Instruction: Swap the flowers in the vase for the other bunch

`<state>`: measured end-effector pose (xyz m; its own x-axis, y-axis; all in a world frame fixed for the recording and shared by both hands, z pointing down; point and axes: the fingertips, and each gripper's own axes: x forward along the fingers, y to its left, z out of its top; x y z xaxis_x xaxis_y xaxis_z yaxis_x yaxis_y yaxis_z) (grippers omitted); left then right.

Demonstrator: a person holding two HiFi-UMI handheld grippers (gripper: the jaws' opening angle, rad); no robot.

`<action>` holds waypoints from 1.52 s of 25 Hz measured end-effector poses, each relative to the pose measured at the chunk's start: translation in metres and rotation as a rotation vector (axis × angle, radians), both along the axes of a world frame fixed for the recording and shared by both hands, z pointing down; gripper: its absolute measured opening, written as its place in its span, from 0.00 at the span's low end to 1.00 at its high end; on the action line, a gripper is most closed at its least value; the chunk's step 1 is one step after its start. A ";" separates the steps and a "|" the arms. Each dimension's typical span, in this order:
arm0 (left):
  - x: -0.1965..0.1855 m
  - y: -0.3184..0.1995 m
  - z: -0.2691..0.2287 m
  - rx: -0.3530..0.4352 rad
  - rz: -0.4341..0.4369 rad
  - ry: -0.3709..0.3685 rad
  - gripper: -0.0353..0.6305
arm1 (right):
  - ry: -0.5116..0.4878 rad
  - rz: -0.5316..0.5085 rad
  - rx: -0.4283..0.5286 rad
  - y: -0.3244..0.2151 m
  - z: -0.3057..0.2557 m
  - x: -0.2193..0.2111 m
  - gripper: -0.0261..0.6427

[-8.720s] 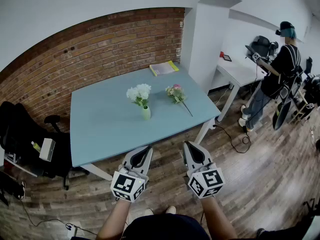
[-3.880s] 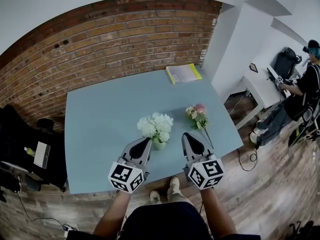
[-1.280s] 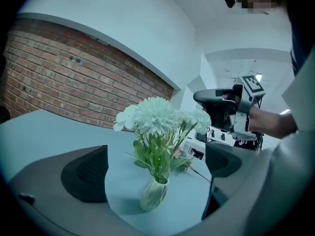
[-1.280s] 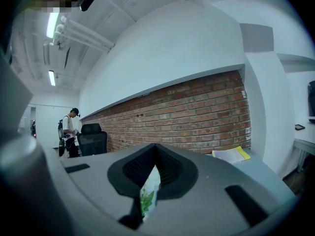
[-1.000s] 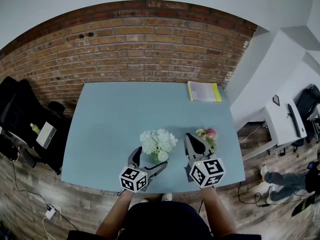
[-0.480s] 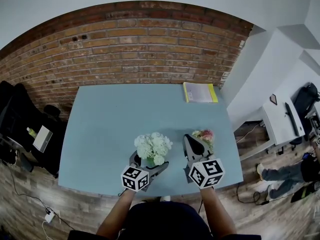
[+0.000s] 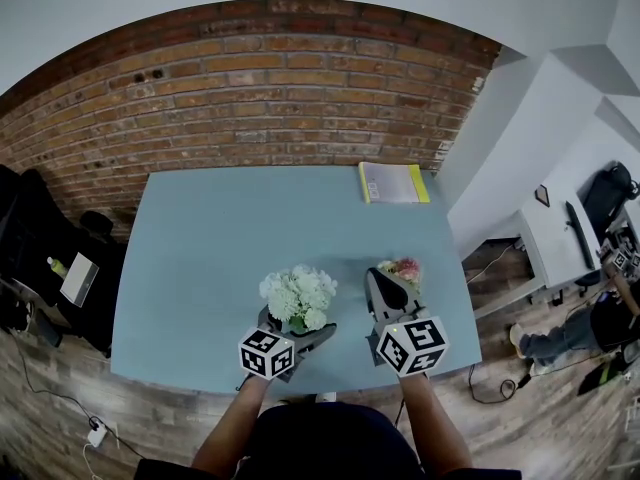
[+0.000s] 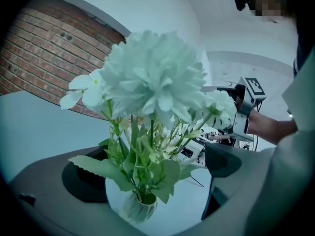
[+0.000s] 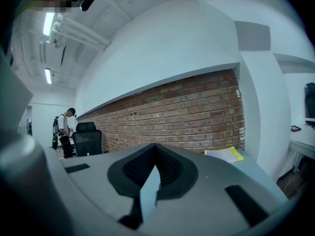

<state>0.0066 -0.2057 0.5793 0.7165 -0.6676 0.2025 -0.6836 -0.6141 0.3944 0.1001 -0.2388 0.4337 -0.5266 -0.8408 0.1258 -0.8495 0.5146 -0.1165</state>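
On the table (image 7: 220,228), the left claw (image 8: 152,177) now straddles the vase (image 8: 139,209).

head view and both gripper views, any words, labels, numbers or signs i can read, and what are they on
No word, number or brand can be read in any view.
Yellow-edged booklet on the table: any print is too small to read.
Cubes on the left gripper and right gripper: black-and-white square markers only, no letters.
White box on the chair at the left: too small and blurred to read.
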 end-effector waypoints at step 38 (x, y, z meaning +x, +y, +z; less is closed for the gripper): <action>-0.016 0.006 -0.013 0.063 -0.022 -0.037 0.42 | -0.008 -0.011 -0.001 0.010 0.002 0.002 0.05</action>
<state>-0.0091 -0.1998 0.5665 0.6947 -0.6949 0.1858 -0.7103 -0.6218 0.3301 0.1017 -0.2287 0.4360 -0.5365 -0.8350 0.1225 -0.8430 0.5235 -0.1238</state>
